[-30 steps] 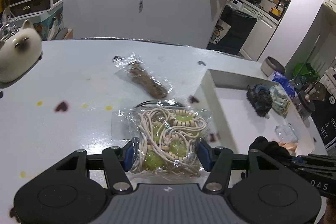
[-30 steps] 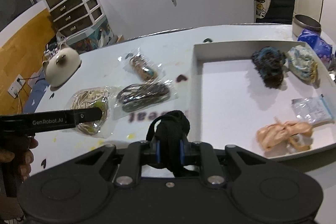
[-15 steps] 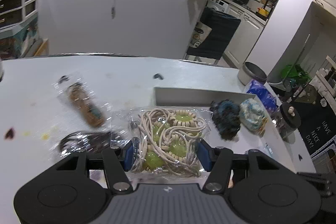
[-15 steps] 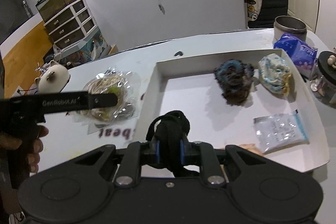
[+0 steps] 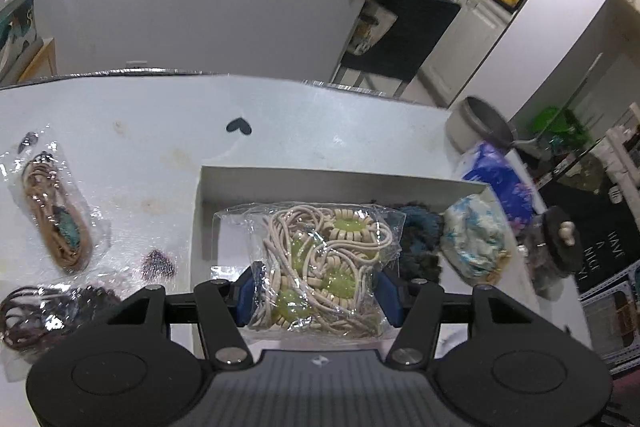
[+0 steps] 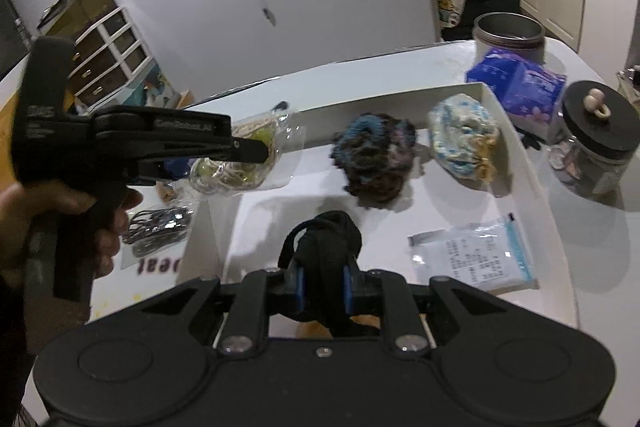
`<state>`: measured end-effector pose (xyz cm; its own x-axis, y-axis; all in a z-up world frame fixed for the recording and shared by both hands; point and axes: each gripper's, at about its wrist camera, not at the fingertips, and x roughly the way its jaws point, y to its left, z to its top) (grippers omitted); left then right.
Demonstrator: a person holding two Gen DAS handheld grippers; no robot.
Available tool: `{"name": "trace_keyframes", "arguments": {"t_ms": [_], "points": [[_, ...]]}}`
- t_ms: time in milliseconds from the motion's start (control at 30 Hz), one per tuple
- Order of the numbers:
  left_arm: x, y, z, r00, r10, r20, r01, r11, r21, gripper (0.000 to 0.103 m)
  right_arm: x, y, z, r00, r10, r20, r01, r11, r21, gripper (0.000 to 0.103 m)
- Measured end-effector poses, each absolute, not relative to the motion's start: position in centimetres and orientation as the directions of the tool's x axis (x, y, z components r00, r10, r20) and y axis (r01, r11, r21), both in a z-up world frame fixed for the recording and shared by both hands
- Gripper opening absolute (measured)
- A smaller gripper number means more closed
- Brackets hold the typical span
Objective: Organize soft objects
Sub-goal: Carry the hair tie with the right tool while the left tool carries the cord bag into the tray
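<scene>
My left gripper (image 5: 318,293) is shut on a clear bag of cream cords with green beads (image 5: 324,259) and holds it over the white tray (image 5: 280,175); the bag also shows in the right wrist view (image 6: 236,159). My right gripper (image 6: 322,283) is shut on a black fabric bundle (image 6: 324,247) above the tray's near side (image 6: 212,223). In the tray lie a dark blue scrunchie (image 6: 374,157), a pale blue-and-cream scrunchie (image 6: 464,137) and a clear packet (image 6: 474,257).
On the table left of the tray lie a bagged brown-and-teal item (image 5: 56,223) and a bag of dark hair ties (image 5: 44,315). Right of the tray stand a blue pack (image 6: 516,81), a metal pot (image 6: 508,33) and a black-lidded glass jar (image 6: 596,147).
Both grippers have moved right, from over the table to over the tray, each carrying its load. The left one lifted the bag off the table.
</scene>
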<state>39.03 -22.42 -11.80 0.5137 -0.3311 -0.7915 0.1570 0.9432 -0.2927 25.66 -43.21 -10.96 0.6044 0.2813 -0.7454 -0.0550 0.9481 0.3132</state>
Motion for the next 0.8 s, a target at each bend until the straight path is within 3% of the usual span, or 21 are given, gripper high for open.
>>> {"name": "trace_keyframes", "arguments": {"t_ms": [267, 533, 600, 633, 700, 733, 800], "points": [[43.1, -23.6, -14.5, 0.492, -0.254, -0.833, 0.143, 0.967, -0.21, 0.059, 27.4, -45.4, -11.6, 0.607, 0.231, -0.761, 0.004, 0.956, 0.293, 0.019], [45.2, -24.0, -16.5, 0.467, -0.257, -0.846, 0.145, 0.966, -0.213, 0.063, 30.1, -44.2, -11.8, 0.604, 0.238, -0.761, -0.036, 0.962, 0.272, 0.024], [44.9, -24.3, -16.6, 0.474, -0.254, -0.843, 0.168, 0.966, -0.197, 0.075, 30.7, -43.8, -12.6, 0.6, 0.255, -0.758, -0.052, 0.958, 0.281, 0.034], [44.8, -24.4, -16.6, 0.472, -0.267, -0.84, 0.177, 0.962, -0.206, 0.082, 30.8, -43.6, -13.1, 0.597, 0.265, -0.757, -0.057, 0.955, 0.29, 0.046], [44.6, -24.2, -16.3, 0.478, -0.284, -0.831, 0.171, 0.958, -0.229, 0.085, 31.1, -43.3, -14.0, 0.579, 0.23, -0.782, -0.021, 0.963, 0.268, 0.063], [44.4, -24.0, -16.0, 0.485, -0.287, -0.826, 0.172, 0.957, -0.232, 0.087, 31.1, -43.2, -14.2, 0.573, 0.206, -0.793, 0.001, 0.968, 0.252, 0.069], [44.0, -23.8, -15.4, 0.495, -0.292, -0.818, 0.182, 0.956, -0.231, 0.09, 30.9, -43.2, -14.3, 0.57, 0.205, -0.795, 0.006, 0.967, 0.253, 0.069]]}}
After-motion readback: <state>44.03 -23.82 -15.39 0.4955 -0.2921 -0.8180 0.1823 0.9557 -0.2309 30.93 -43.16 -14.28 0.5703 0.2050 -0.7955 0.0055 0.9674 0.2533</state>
